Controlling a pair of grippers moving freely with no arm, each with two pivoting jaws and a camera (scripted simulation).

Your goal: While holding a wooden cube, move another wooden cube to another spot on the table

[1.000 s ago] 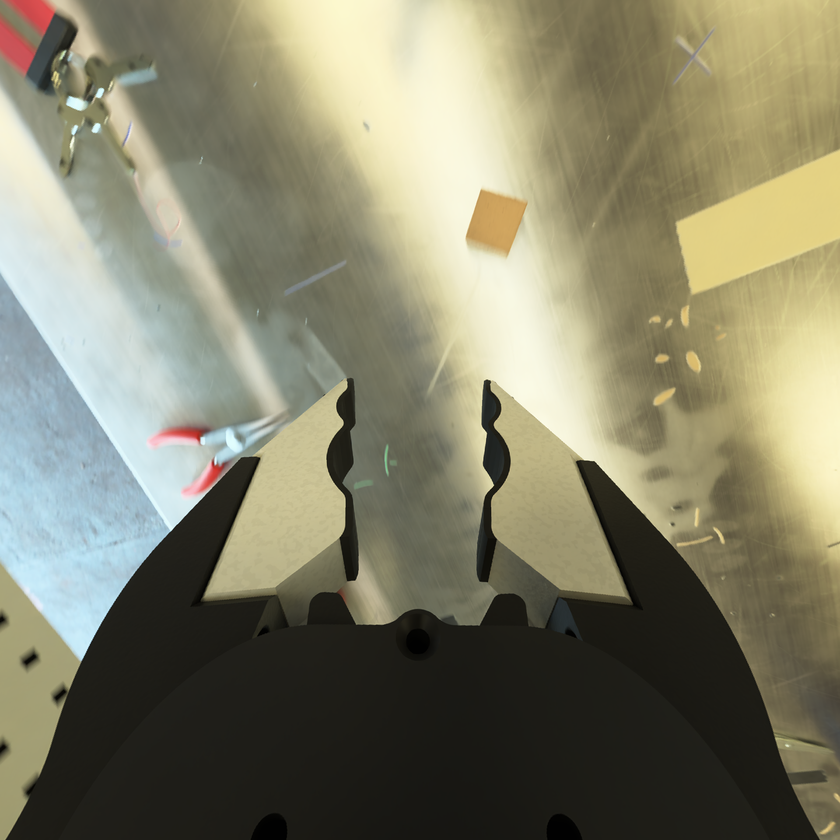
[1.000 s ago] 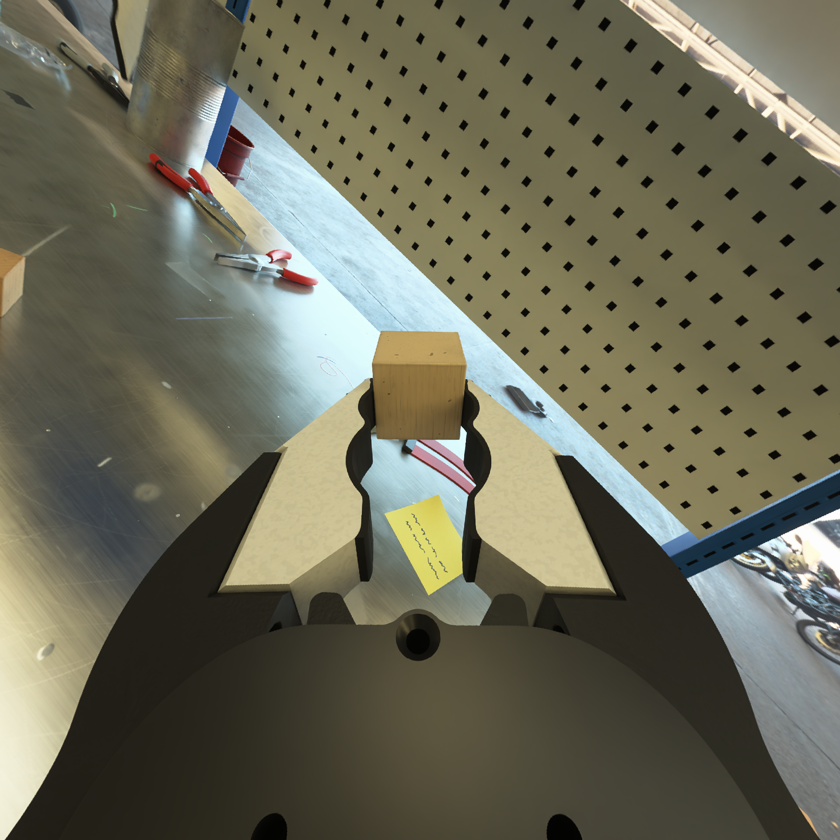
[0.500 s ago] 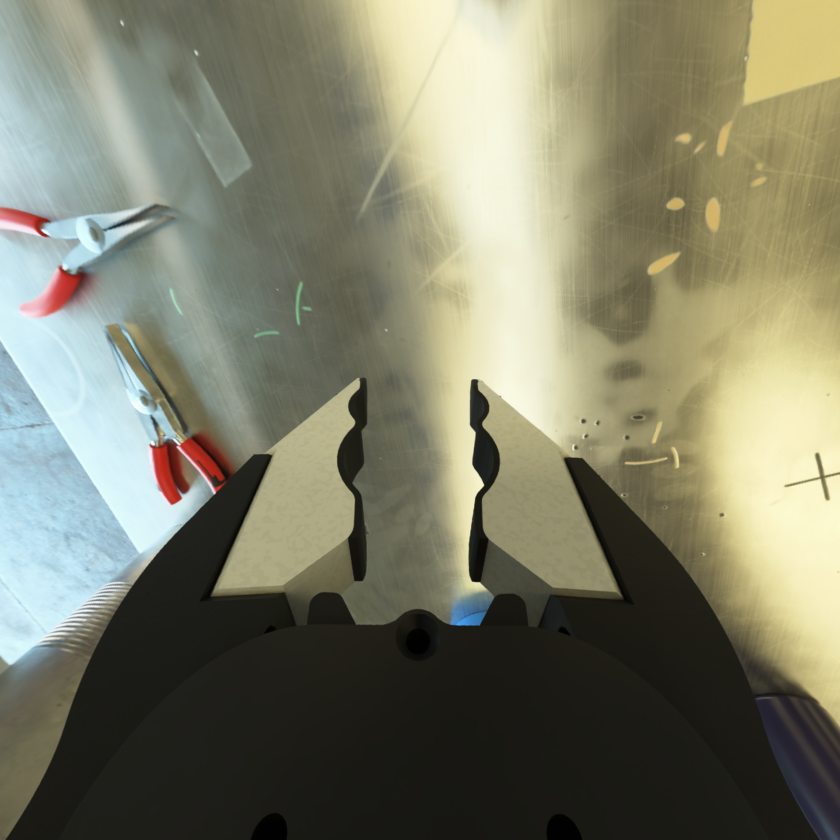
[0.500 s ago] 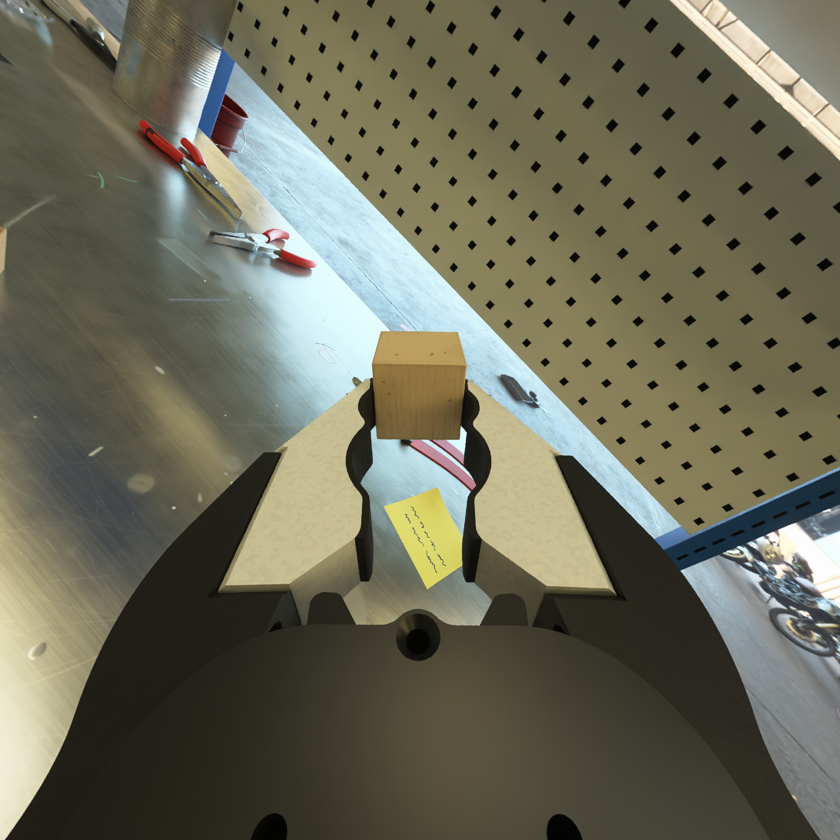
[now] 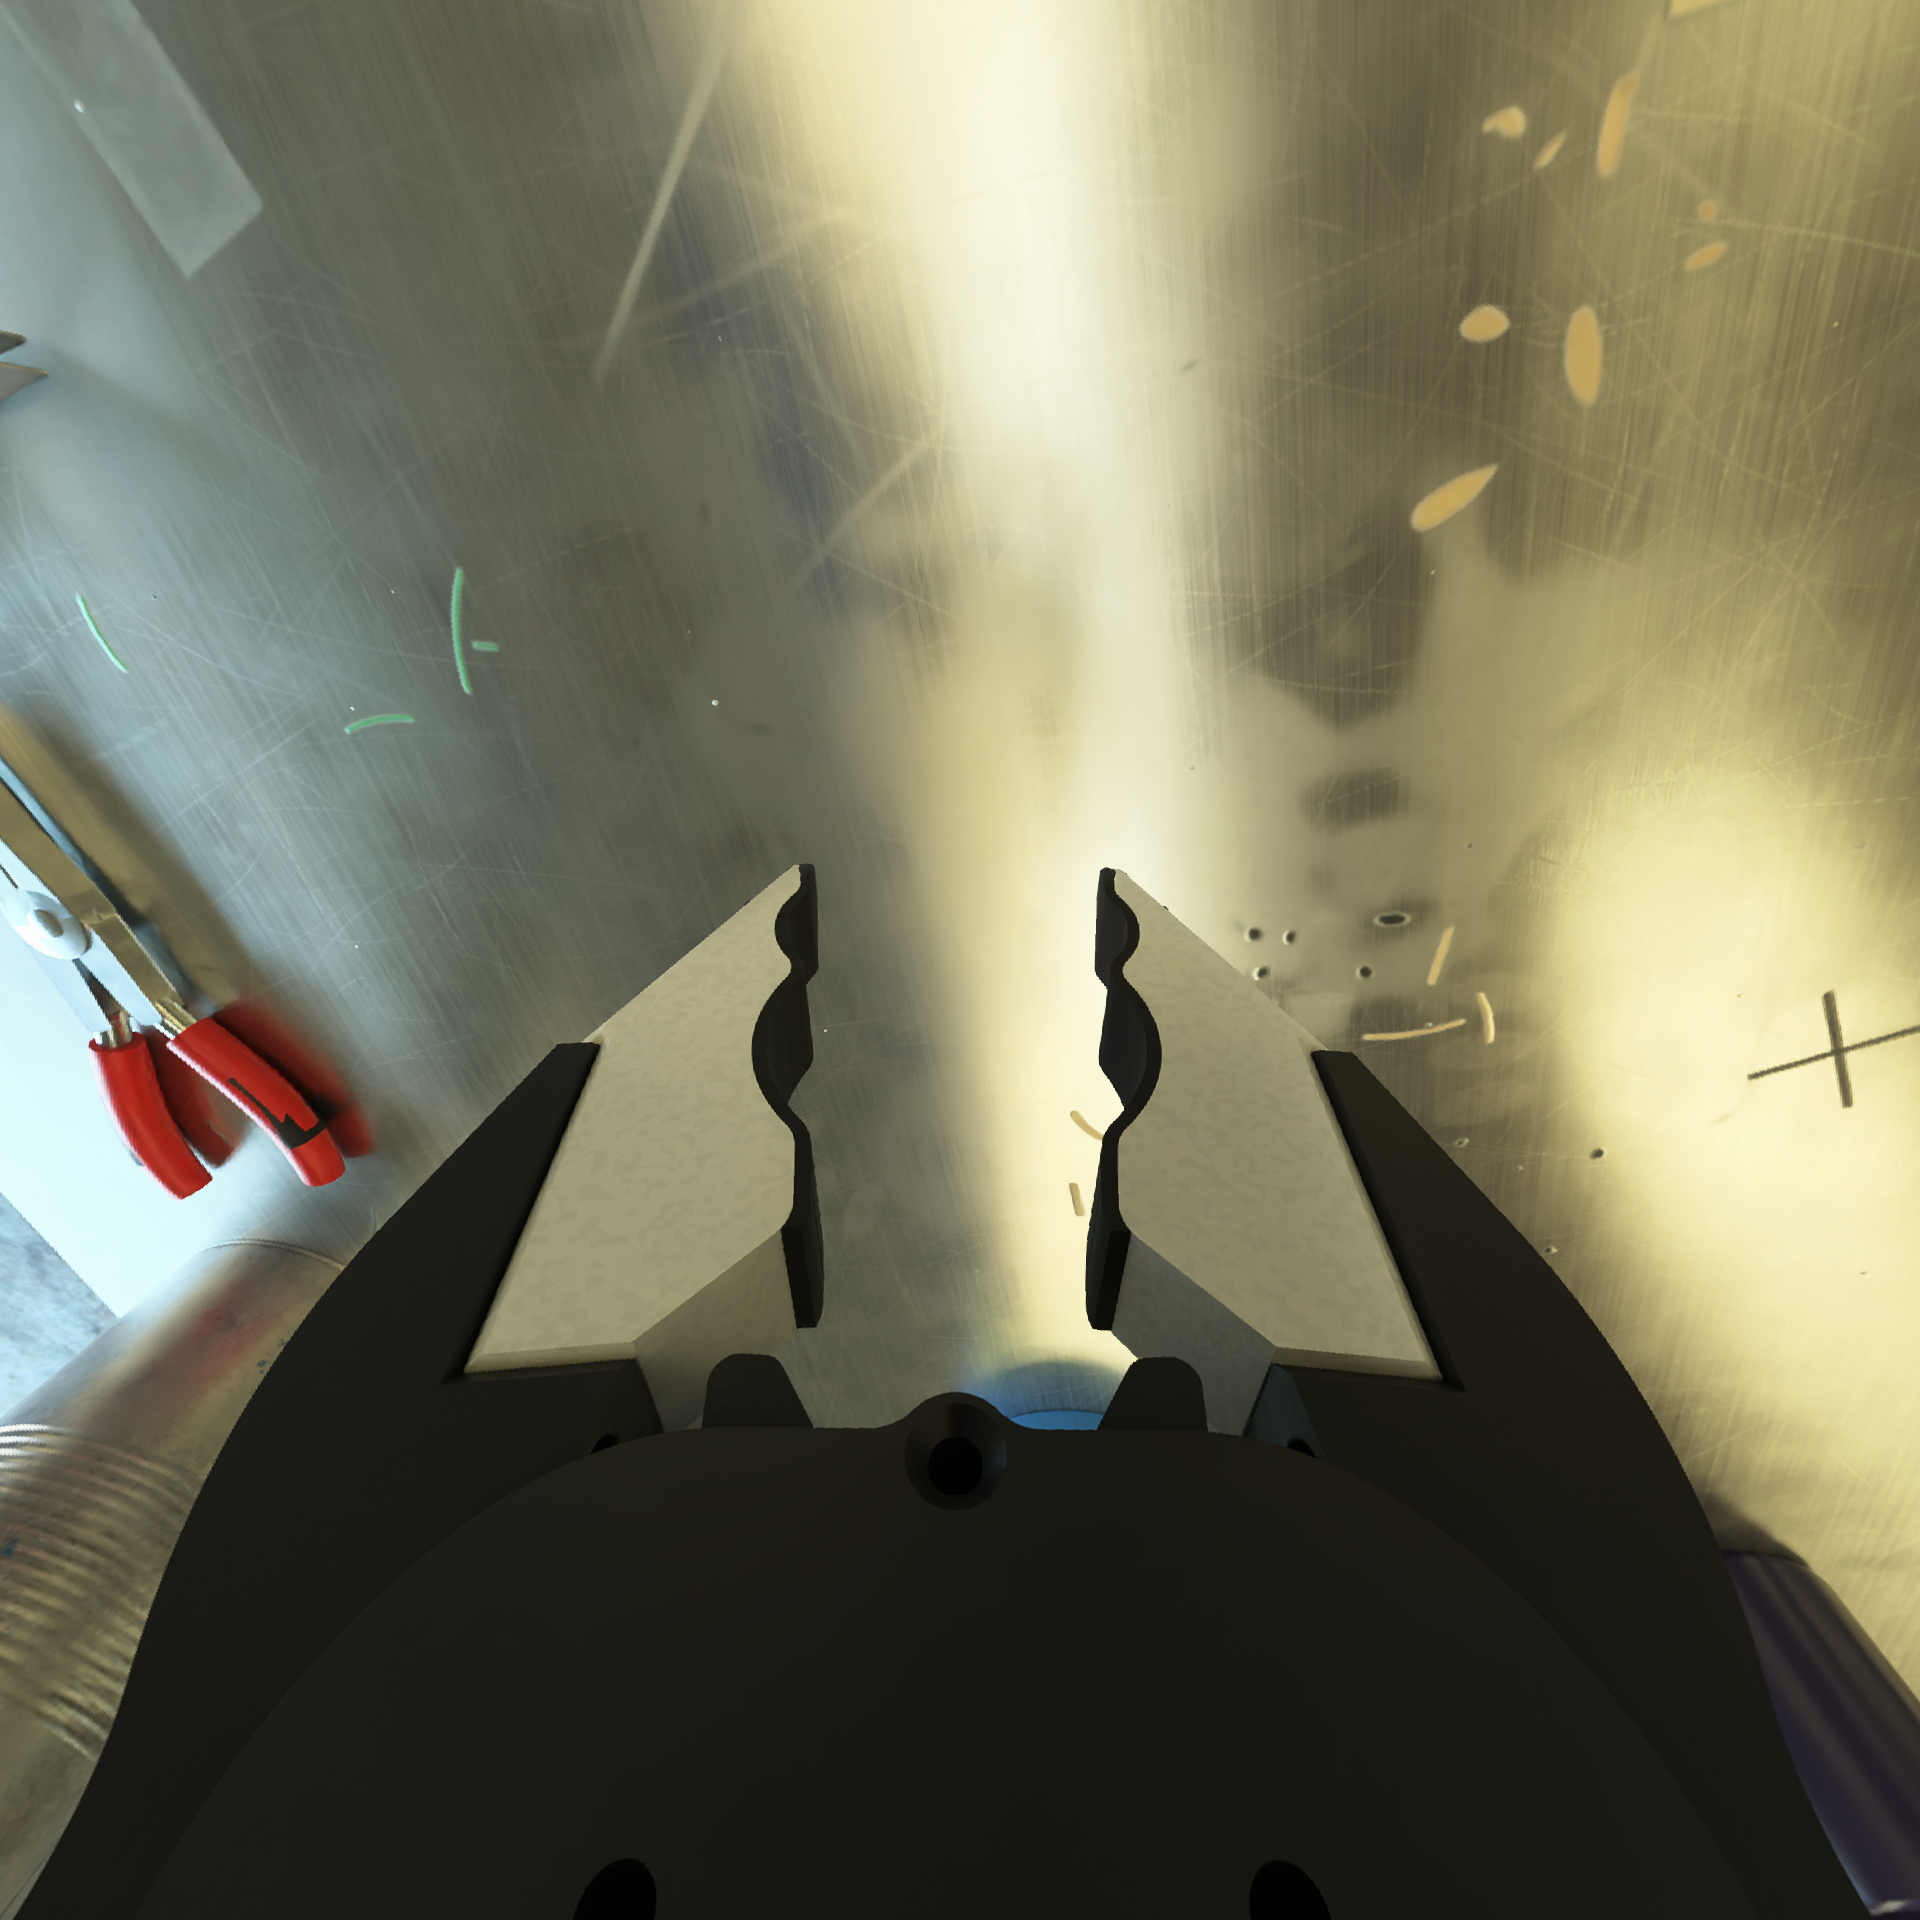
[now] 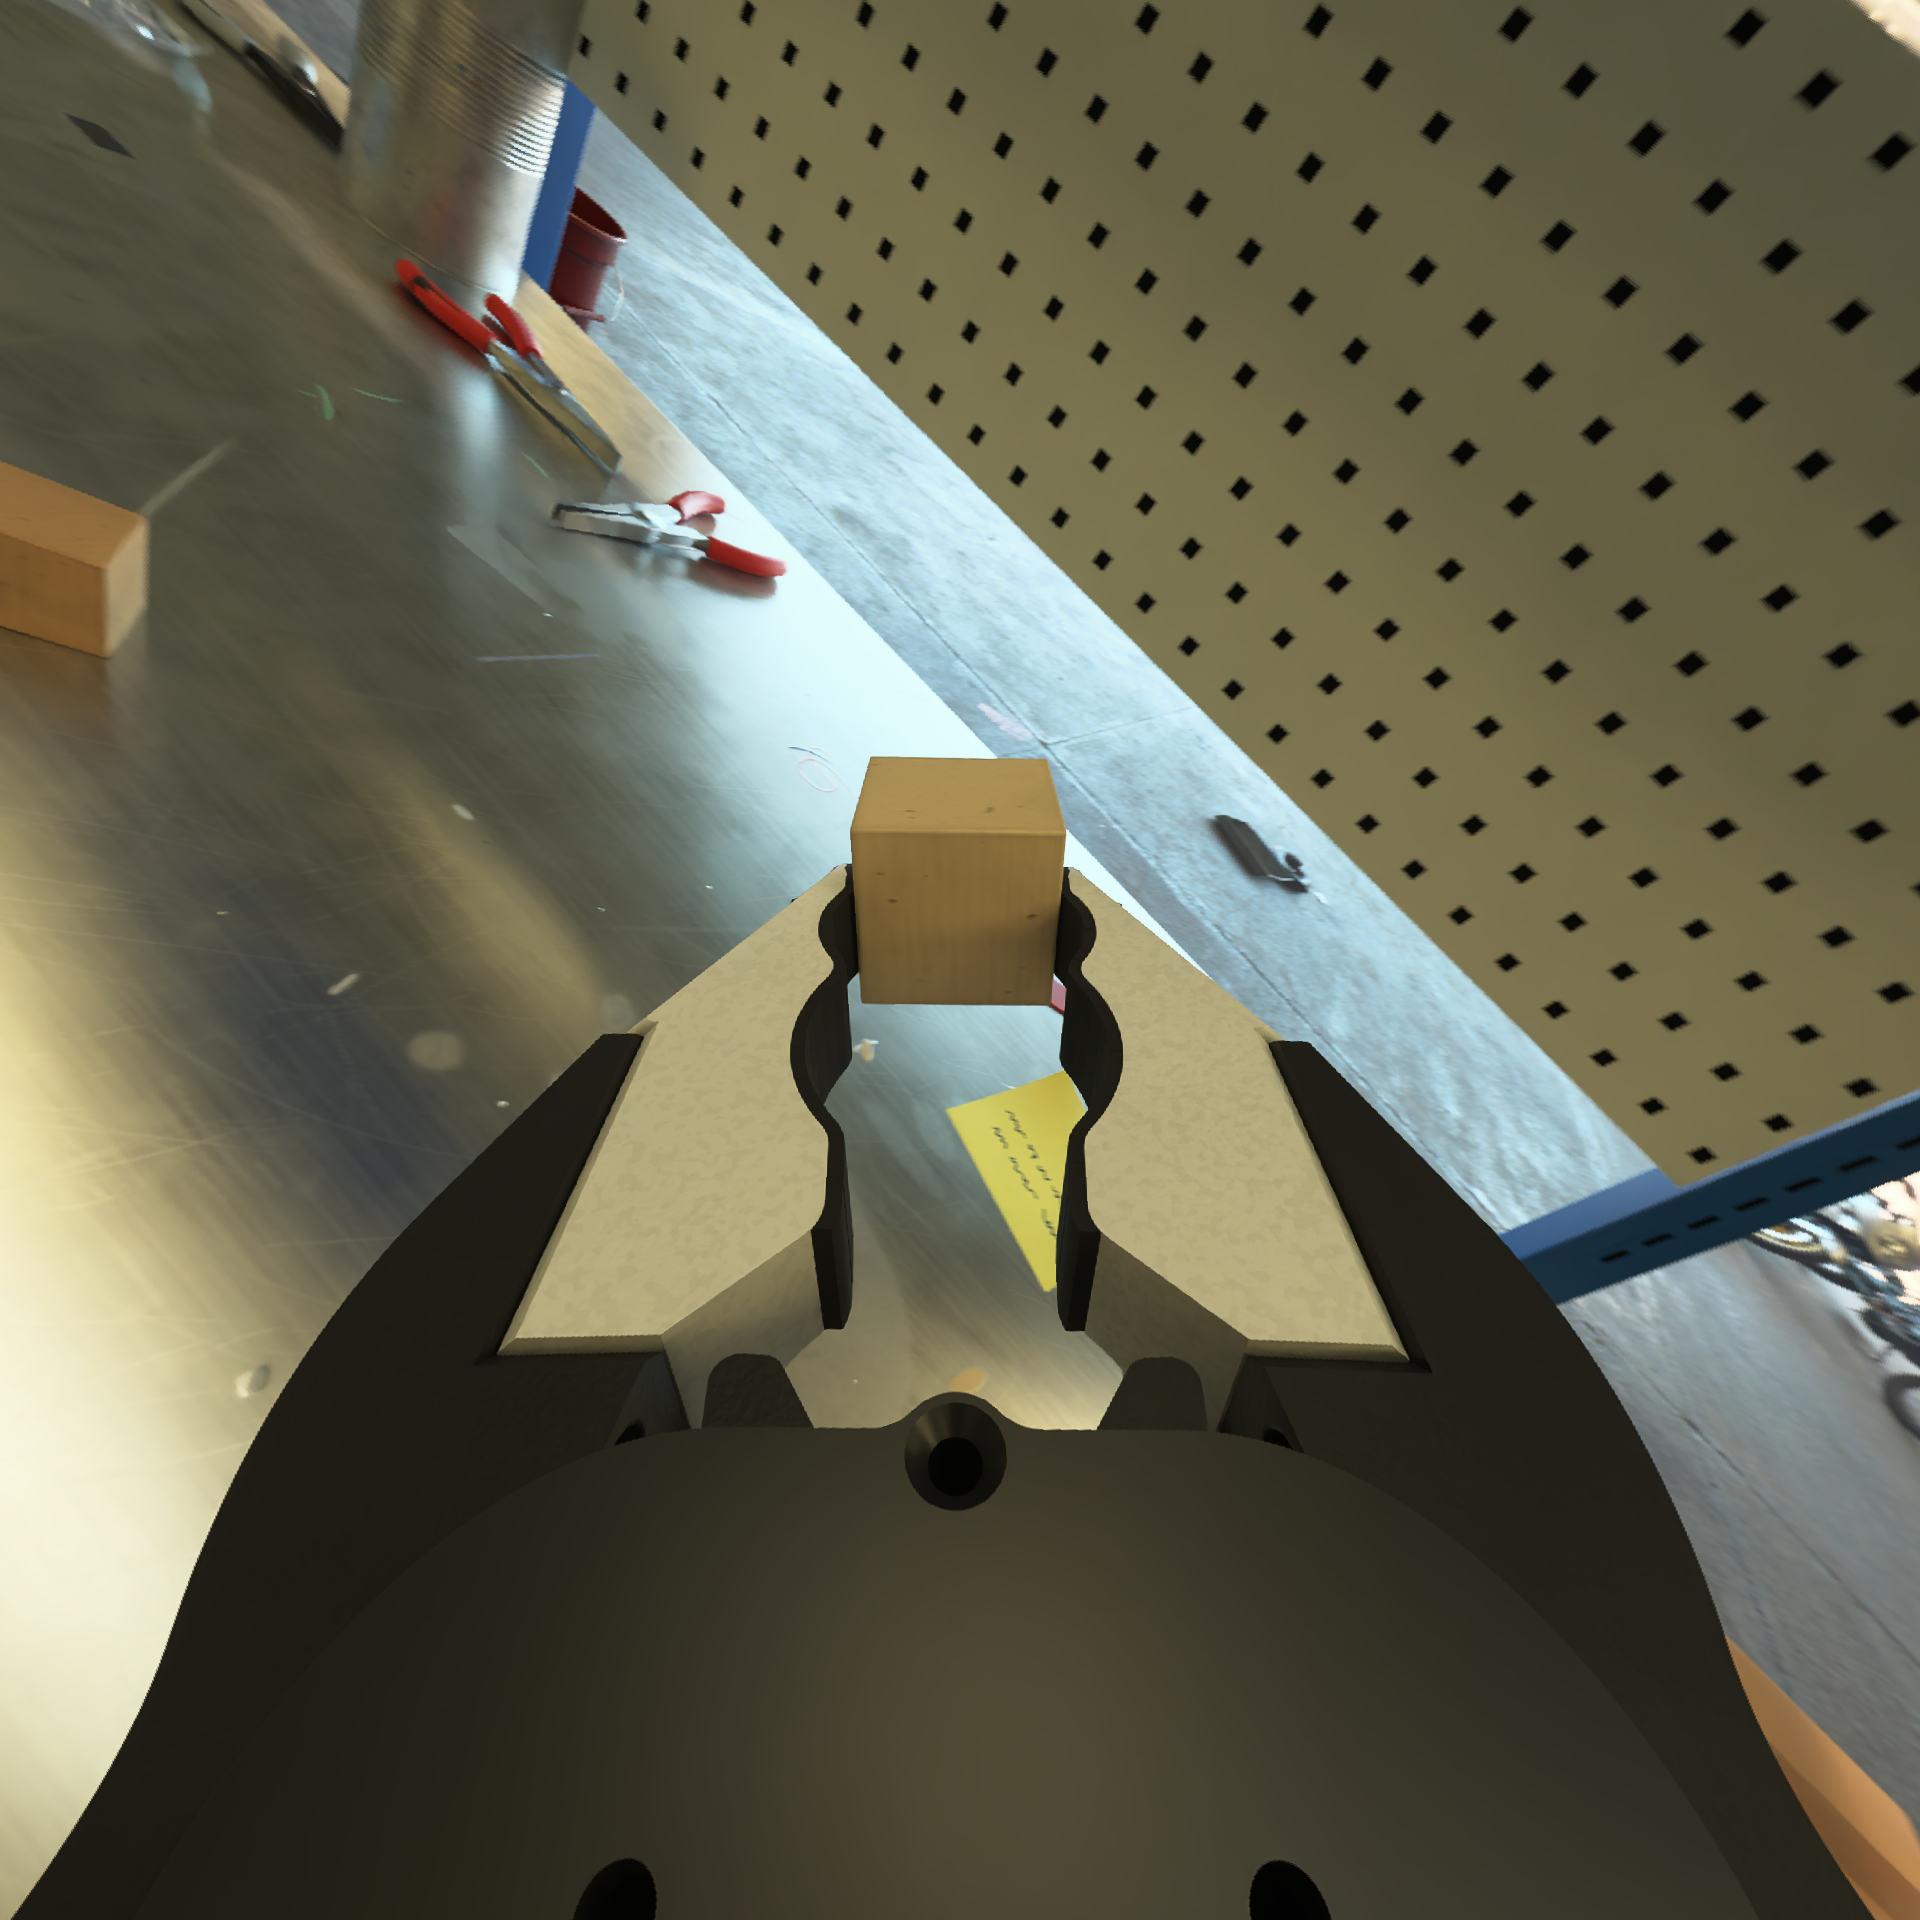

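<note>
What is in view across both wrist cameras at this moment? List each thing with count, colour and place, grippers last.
Wooden cube: one, tan, clamped at the right gripper's fingertips, off the table.
Wooden block: one, tan, on the table at the far left of the right wrist view, cut by the edge.
Pliers: two pairs, red handles, near the table's edge.
Metal can: one, silver, ribbed, far end of the table.
Sticky note: one, yellow, on the table under the right gripper.
Bucket: one, dark red, on the floor.
Pegboard: one, cream.
Table: one, scratched metal.
Left gripper: open, empty.
Right gripper: shut on the cube.
</note>
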